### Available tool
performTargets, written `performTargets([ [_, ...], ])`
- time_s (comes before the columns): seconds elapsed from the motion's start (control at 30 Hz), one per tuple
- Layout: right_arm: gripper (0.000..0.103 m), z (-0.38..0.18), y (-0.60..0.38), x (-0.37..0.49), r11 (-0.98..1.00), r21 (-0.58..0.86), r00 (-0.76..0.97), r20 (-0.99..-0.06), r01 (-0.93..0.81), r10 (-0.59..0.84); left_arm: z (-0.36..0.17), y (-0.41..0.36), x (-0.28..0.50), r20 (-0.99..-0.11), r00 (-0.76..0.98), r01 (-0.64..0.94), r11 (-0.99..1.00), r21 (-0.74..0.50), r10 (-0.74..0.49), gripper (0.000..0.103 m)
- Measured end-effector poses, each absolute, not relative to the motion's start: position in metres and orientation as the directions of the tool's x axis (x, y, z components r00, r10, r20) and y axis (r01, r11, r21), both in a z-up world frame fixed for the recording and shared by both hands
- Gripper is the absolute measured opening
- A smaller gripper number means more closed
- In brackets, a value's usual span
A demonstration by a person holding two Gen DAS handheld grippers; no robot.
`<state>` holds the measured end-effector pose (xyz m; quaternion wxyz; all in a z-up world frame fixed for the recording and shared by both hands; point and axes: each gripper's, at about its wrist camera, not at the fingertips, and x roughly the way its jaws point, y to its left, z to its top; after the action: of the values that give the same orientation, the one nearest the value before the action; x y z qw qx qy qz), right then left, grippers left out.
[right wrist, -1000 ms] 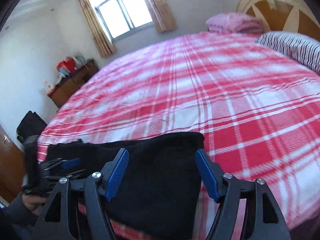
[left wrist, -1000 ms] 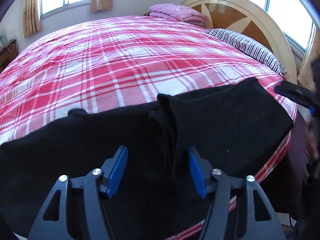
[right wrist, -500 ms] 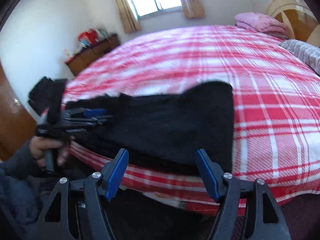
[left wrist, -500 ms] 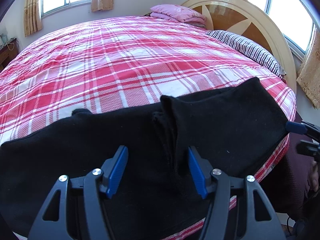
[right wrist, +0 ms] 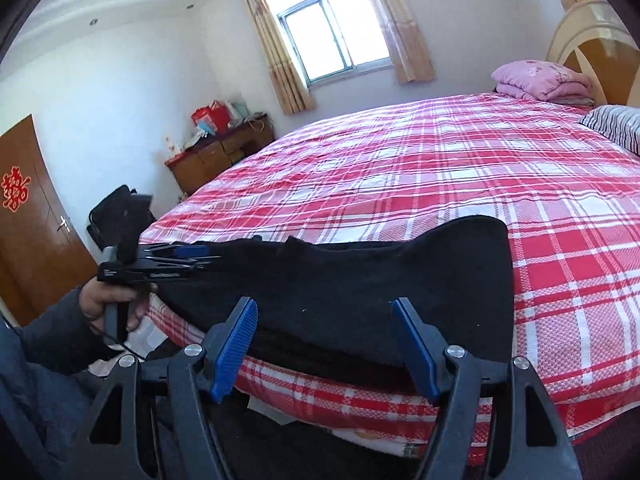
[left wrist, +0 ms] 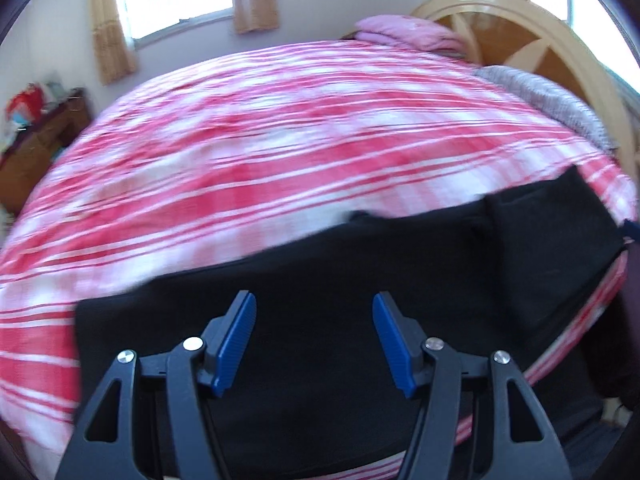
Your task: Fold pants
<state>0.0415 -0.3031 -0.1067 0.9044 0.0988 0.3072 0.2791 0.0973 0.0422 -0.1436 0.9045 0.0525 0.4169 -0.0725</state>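
Both grippers stand open, gripping nothing. Left gripper, its jaws having just widened, hovers over the black pants near their left end; right gripper sits off the mattress edge, facing their right end. Pants run crosswise ahead of both, along the bed's near edge. Beyond them, open plaid bedding gives room for folding.

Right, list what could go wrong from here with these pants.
1. The black pants lie along the near edge of the bed, and some dark cloth seems to hang below it; a tug could drag them off.
2. The left claw sits at one end with nothing visibly between its blue pads, so closing there may catch only one layer.
3. The right claw is open and short of the cloth; it might pinch the plaid sheet too.
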Motion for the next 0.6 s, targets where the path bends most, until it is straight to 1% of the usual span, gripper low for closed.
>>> performTargets([
  [0.03, 0.071, -0.109, -0.305, 0.042, 0.822, 0.362, 0.656, -0.495, -0.44, 0.569, -0.143, 0.056, 0.096, -0.762, 0.646, 0.145, 0.988, 0.05, -0.056, 0.069],
  [0.13, 0.071, -0.112, -0.308, 0.041, 0.815, 0.381, 0.656, -0.486, -0.436, 0.578, -0.146, 0.113, 0.09, -0.764, 0.643, 0.016, 0.997, 0.081, 0.052, 0.07],
  [0.27, 0.071, -0.115, -0.304, 0.04, 0.816, 0.373, 0.653, -0.491, -0.441, 0.577, -0.156, 0.172, 0.078, -0.774, 0.62, -0.127, 0.99, 0.066, 0.131, 0.07],
  [0.33, 0.071, -0.117, -0.3, 0.039, 0.818, 0.361, 0.647, -0.5, -0.449, 0.576, -0.165, 0.188, 0.073, -0.788, 0.601, -0.167, 0.985, 0.039, 0.133, 0.07],
  [0.43, 0.071, -0.119, -0.292, 0.038, 0.821, 0.337, 0.643, -0.512, -0.46, 0.57, -0.177, 0.203, 0.069, -0.806, 0.587, -0.191, 0.981, -0.041, 0.081, 0.07],
  [0.5, 0.071, -0.12, -0.288, 0.037, 0.822, 0.327, 0.642, -0.515, -0.466, 0.569, -0.182, 0.205, 0.068, -0.801, 0.597, -0.2, 0.976, -0.091, 0.048, 0.07],
  [0.6, 0.071, -0.123, -0.283, 0.035, 0.825, 0.31, 0.641, -0.522, -0.472, 0.563, -0.184, 0.201, 0.067, -0.791, 0.612, -0.191, 0.974, -0.12, 0.022, 0.07],
])
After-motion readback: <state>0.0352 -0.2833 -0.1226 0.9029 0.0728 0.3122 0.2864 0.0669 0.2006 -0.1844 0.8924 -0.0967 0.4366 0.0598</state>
